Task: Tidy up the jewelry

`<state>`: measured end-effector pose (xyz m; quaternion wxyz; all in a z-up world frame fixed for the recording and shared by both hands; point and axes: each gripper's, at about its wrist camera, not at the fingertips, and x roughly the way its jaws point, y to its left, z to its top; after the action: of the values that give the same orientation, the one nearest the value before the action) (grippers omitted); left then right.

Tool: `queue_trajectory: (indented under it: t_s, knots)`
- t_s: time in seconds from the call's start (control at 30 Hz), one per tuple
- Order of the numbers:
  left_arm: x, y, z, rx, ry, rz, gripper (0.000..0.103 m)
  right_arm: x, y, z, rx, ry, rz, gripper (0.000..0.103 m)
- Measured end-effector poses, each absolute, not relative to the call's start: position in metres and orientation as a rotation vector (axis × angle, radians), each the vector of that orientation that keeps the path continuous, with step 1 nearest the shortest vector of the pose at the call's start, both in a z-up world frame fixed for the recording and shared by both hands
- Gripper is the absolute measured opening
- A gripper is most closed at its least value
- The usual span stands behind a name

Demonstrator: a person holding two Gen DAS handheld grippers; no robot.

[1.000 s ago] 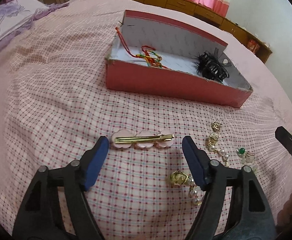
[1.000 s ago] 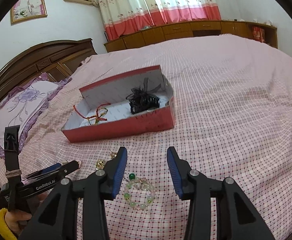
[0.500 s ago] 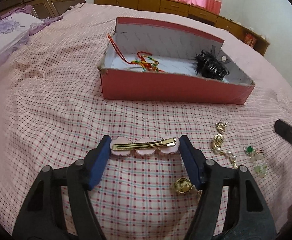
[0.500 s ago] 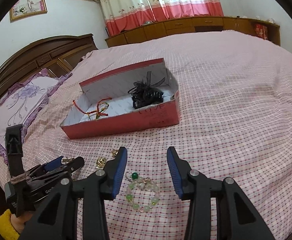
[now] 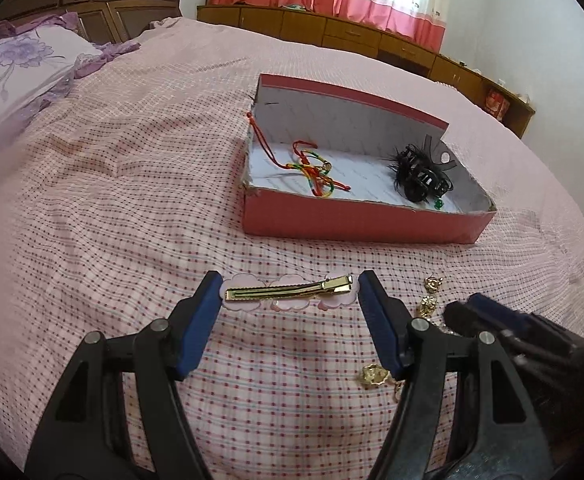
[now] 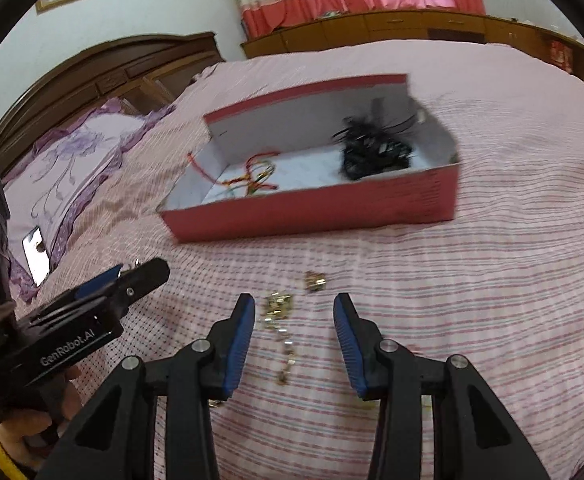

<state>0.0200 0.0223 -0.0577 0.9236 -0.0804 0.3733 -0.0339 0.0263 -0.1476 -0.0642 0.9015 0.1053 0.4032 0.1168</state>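
A pink and gold hair clip (image 5: 289, 293) lies crosswise between the fingertips of my left gripper (image 5: 290, 294); both pads touch its ends, and it seems lifted slightly off the bedspread. My right gripper (image 6: 294, 314) is open over a gold and pearl earring (image 6: 279, 312) on the bed, with another gold piece (image 6: 315, 281) just ahead. The red box (image 5: 356, 222) holds a red cord (image 5: 312, 168) and a black hair claw (image 5: 418, 174). The box also shows in the right wrist view (image 6: 312, 212). More gold earrings (image 5: 430, 296) lie right of the left gripper.
The pink checked bedspread (image 5: 111, 200) covers the bed. A purple floral pillow (image 5: 15, 68) and wooden headboard (image 6: 91, 76) are at the left. A phone (image 6: 35, 250) lies by the pillow. Wooden cabinets (image 5: 352, 40) and curtains line the far wall.
My left gripper has closed in on the hair clip's ends and raised its view. My right gripper has moved left from the green bead bracelet to over the gold pearl earring.
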Motion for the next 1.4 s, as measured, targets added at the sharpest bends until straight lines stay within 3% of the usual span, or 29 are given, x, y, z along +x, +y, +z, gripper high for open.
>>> queue_trajectory:
  t_s: [0.37,0.43,0.6,0.67,1.4]
  knots:
    - [0.020,0.035,-0.057,-0.204,0.756,-0.060,0.062,0.034,-0.111,-0.090,0.105,0.876,0.255,0.045]
    - [0.020,0.036,-0.057,-0.206,0.756,-0.060,0.062,0.035,-0.111,-0.093,0.097,0.870,0.250,0.042]
    - [0.020,0.035,-0.055,-0.208,0.753,-0.058,0.062,0.038,-0.111,-0.096,0.085,0.865,0.227,0.014]
    - [0.019,0.035,-0.054,-0.208,0.751,-0.059,0.062,0.037,-0.111,-0.096,0.085,0.863,0.230,0.009]
    - [0.003,0.012,-0.021,-0.163,0.672,-0.089,0.062,-0.004,-0.148,-0.032,0.149,0.686,0.268,0.009]
